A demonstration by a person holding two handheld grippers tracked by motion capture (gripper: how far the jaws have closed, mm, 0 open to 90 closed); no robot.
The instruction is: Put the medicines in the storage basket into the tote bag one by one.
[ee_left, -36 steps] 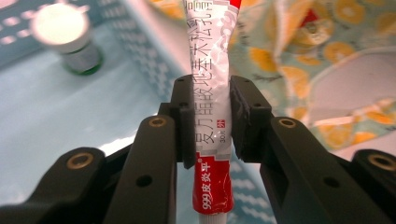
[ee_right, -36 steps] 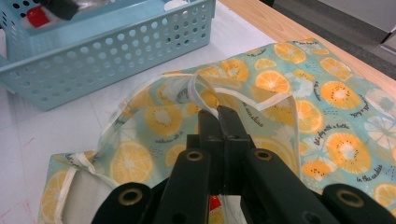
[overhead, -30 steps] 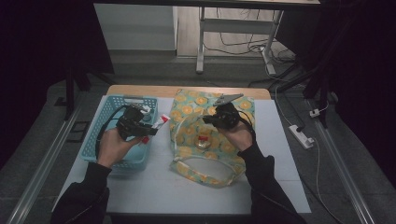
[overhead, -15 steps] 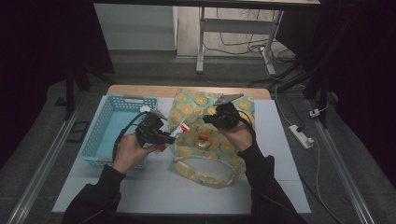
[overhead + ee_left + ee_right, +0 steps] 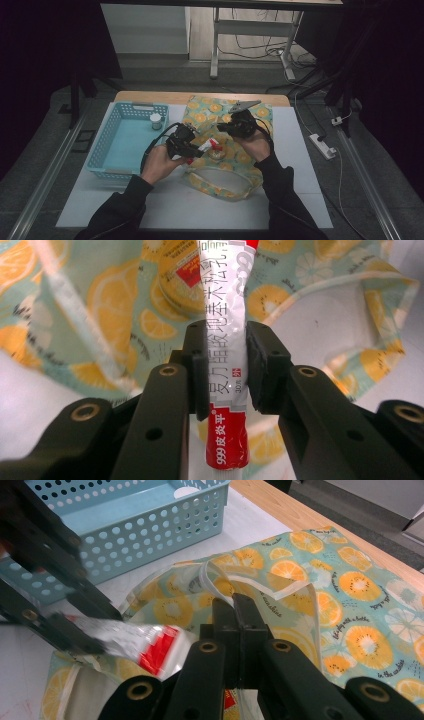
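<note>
While the right gripper pinches the rim of the orange-print bag on the tabletop, the left gripper holds a red-and-white tube over the bag's mouth, beside the blue basket.

Black jaws with brass-ringed screw holes; seemingly black sleeves.

In the left gripper view, the tube is cut off by the top edge, and its middle is hidden between the jaws; the round tin behind it is partly covered by the tube. In the right gripper view, the left gripper is blurred and cut off by the left edge, and the basket runs past the top edge. In the high view, the small jar in the basket is too small to read.
</note>
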